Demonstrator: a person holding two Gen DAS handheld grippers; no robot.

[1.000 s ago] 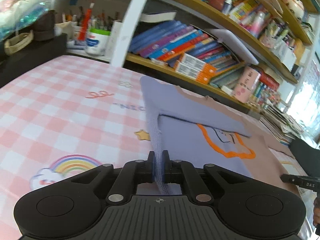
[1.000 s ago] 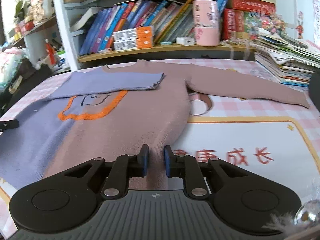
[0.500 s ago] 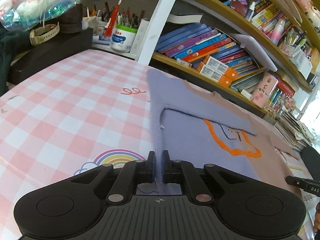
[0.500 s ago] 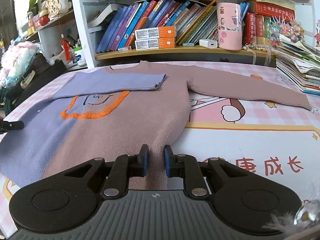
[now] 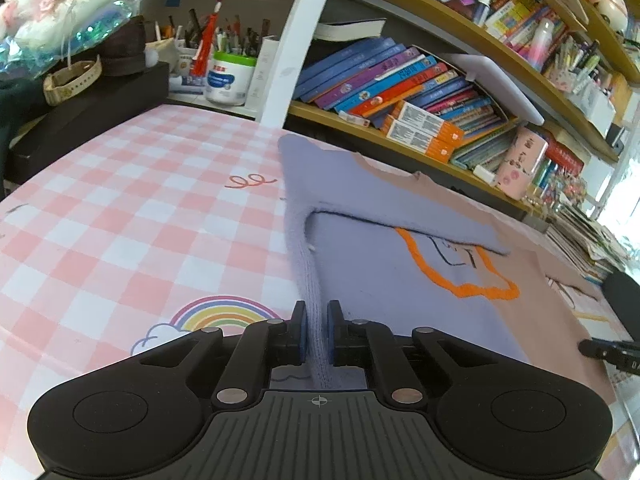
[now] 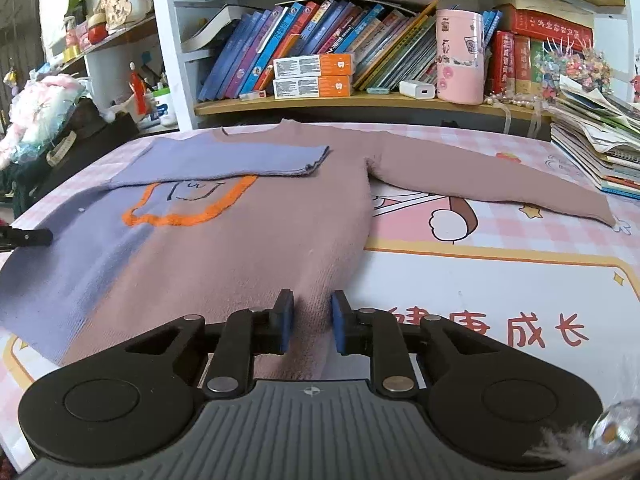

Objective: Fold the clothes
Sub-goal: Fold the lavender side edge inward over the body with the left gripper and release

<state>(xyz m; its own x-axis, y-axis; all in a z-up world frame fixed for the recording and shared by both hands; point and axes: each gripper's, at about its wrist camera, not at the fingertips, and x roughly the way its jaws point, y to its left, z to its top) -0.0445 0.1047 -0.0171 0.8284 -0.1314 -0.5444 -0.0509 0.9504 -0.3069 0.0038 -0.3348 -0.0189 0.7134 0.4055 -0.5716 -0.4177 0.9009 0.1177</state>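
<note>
A lilac and dusty-pink knit sweater (image 6: 248,240) with an orange outline motif lies flat on the pink checked table cover (image 5: 120,216). Its lilac sleeve (image 6: 240,160) is folded across the chest; the pink sleeve (image 6: 492,176) lies stretched out to the right. My left gripper (image 5: 317,332) is shut on the sweater's lilac side edge (image 5: 306,264), which rises into a ridge between the pads. My right gripper (image 6: 311,320) stands over the pink hem with a narrow gap between its pads and fabric between them; whether it pinches the hem is unclear.
A bookshelf (image 6: 360,104) with books, orange boxes and a pink tin (image 6: 460,60) runs along the far edge. A stack of magazines (image 6: 592,136) sits at the right. A dark ledge (image 5: 80,112) with a plush toy and a pen cup lies at the left.
The left wrist camera has pulled back and lifted with the lilac edge held. The gap between the right gripper's pads has widened slightly over the hem.
</note>
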